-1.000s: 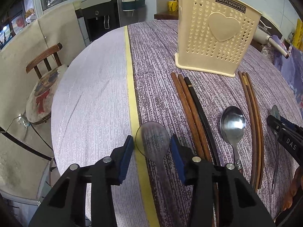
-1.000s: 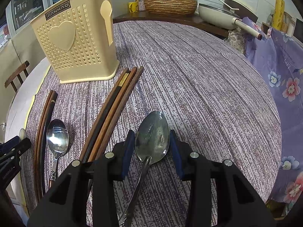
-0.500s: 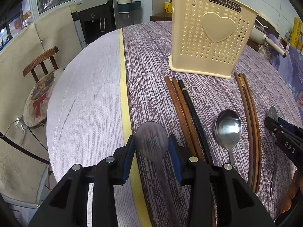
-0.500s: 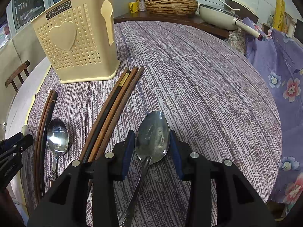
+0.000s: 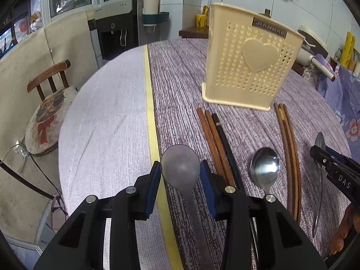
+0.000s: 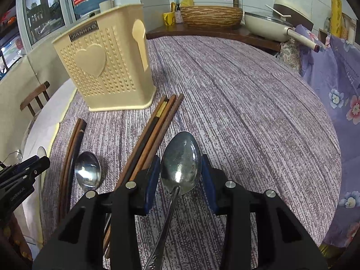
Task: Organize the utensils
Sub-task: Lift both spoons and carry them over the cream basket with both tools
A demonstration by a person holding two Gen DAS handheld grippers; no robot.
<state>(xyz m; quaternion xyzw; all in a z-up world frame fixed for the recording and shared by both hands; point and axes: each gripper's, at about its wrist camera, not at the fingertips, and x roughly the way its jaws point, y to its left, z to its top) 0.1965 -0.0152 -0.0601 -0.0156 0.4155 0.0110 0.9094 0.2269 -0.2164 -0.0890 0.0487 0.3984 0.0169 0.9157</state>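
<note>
My left gripper (image 5: pixel 180 175) is shut on the bowl of a dull grey spoon (image 5: pixel 180 164), held over the yellow stripe of the tablecloth. My right gripper (image 6: pixel 181 175) is shut on the bowl of a shiny steel spoon (image 6: pixel 180 164), its handle running back under the jaws. The cream perforated utensil holder (image 5: pixel 252 63) (image 6: pixel 105 63) stands upright beyond both. Between the grippers lie a third spoon (image 5: pixel 265 168) (image 6: pixel 87 171) and two bundles of chopsticks (image 5: pixel 216 144) (image 5: pixel 288 148) flat on the cloth.
A round table (image 6: pixel 247 94) with a purple striped cloth carries everything. A wooden chair with a cushion (image 5: pixel 45 117) stands at the left, a water dispenser (image 5: pixel 114 27) behind. A pan (image 6: pixel 270 24) and a woven basket (image 6: pixel 211 15) sit on the far counter.
Both grippers have tipped upward a little, so the holder sits lower in each view. Each spoon has stayed between its pads.
</note>
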